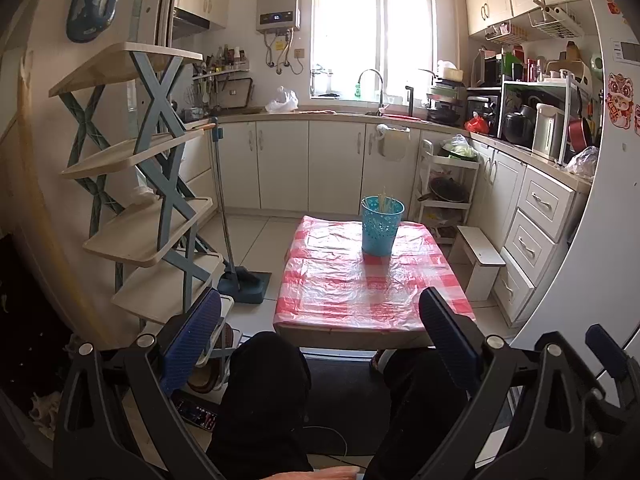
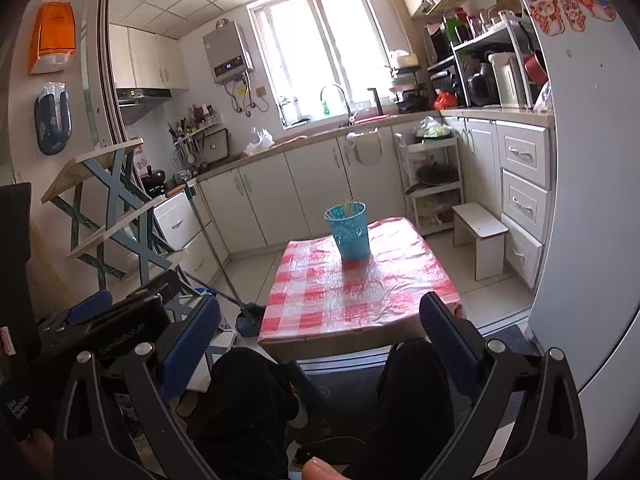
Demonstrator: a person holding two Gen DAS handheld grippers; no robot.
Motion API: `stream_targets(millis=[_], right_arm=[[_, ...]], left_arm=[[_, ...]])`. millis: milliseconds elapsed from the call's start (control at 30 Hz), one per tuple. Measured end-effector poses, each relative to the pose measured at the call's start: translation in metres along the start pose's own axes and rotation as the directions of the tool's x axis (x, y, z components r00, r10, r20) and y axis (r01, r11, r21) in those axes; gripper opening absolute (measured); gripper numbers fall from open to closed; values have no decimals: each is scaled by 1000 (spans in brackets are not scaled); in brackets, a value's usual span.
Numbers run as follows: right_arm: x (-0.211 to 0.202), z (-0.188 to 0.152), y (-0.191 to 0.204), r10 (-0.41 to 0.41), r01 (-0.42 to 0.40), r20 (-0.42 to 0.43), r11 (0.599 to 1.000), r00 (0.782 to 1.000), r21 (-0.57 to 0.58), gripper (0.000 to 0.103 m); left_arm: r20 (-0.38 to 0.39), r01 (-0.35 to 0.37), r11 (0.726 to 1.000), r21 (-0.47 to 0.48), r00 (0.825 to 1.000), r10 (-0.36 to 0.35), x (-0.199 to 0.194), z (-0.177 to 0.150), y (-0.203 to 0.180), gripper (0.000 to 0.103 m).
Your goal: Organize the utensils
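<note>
Left hand-held gripper (image 1: pixel 320 340) body, seen from the right wrist view, is showing "GenRobot.ai" and "Data Acquisition System". Water heater (image 1: pixel 279 4) display is reading "60". Both the left and the right hand-held gripper (image 2: pixel 320 340) are gaping wide, holding nothing, hovering above the person's knees (image 1: pixel 264 364). Blue cup (image 1: pixel 382 224) with pale utensils (image 1: pixel 385 200) is standing on the checkered tabletop (image 1: pixel 360 292), far end.

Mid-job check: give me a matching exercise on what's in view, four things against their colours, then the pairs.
Things:
1. utensil holder
2. tablecloth
3. small stool
4. gripper pads

Colours:
A. white
B. dark blue
C. turquoise
D. red and white check

Pairs: 1-C, 2-D, 3-A, 4-B
</note>
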State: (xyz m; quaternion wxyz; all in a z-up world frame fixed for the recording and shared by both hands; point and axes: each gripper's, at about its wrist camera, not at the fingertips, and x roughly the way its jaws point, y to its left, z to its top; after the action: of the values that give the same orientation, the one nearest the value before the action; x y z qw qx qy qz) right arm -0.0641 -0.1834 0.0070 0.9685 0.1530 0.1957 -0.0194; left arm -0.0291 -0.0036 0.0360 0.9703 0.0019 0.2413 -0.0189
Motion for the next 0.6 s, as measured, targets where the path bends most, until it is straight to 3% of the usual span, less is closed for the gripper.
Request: stream_targets(millis=[600], right_arm=[[-7, 0, 6, -15, 16, 28, 999, 1000, -37, 96]], left_arm=[[0, -12, 1000, -2, 1000, 12, 2, -3, 6, 95]])
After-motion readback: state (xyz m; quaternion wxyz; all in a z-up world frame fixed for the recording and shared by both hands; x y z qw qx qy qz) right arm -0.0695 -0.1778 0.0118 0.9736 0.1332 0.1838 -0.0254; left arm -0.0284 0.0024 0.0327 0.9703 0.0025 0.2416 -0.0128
